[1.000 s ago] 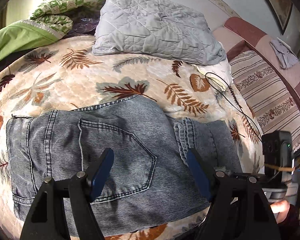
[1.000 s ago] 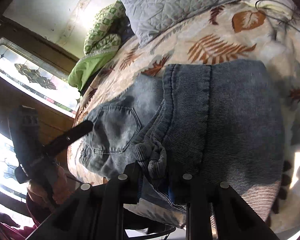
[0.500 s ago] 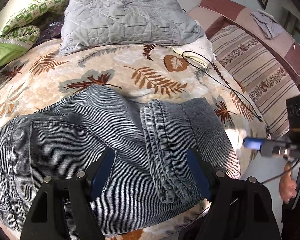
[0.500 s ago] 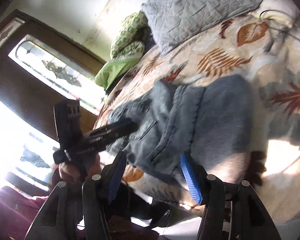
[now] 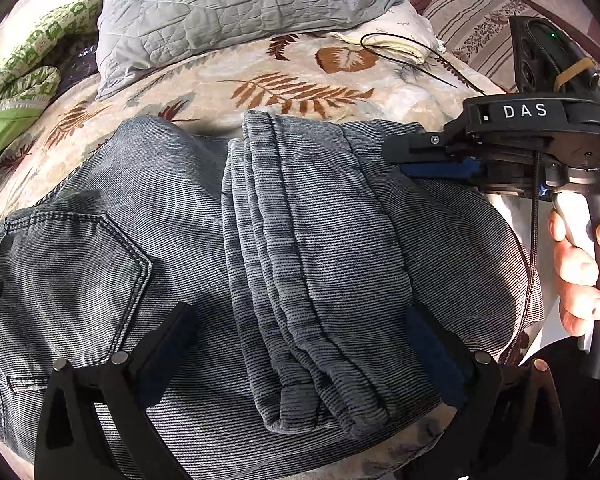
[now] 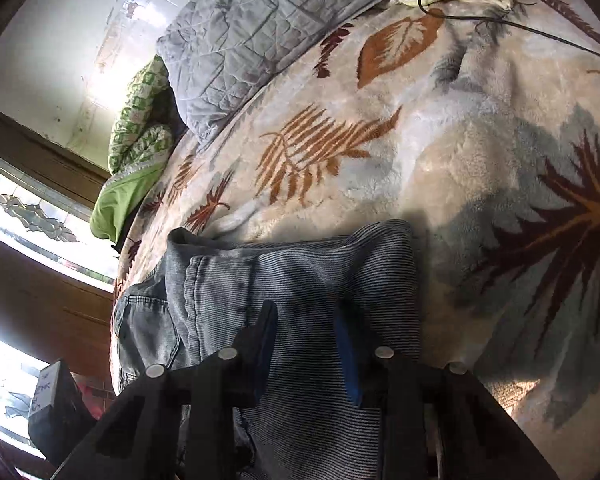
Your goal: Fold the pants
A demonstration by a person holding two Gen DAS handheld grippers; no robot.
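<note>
Left wrist view: your left gripper (image 5: pixel 300 344) has just opened wide, its jaws straddling the hem stack, gripping nothing. The jeans (image 5: pixel 204 264) lie folded on the blanket (image 5: pixel 236 80), with the right gripper (image 5: pixel 440 160) at three o'clock. Denim is heavy and limp, so pinch the thick hems.

Right wrist view: the right gripper (image 6: pixel 306 344) has just narrowed, with the jaws still apart over the fold at six o'clock.

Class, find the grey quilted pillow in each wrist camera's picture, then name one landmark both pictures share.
Left wrist view: the grey quilted pillow lies along the top, centre-left, beyond the jeans.
Right wrist view: the pillow sits at the top centre, tilted.
Shared landmark: the green patterned bedding left of the pillow.
</note>
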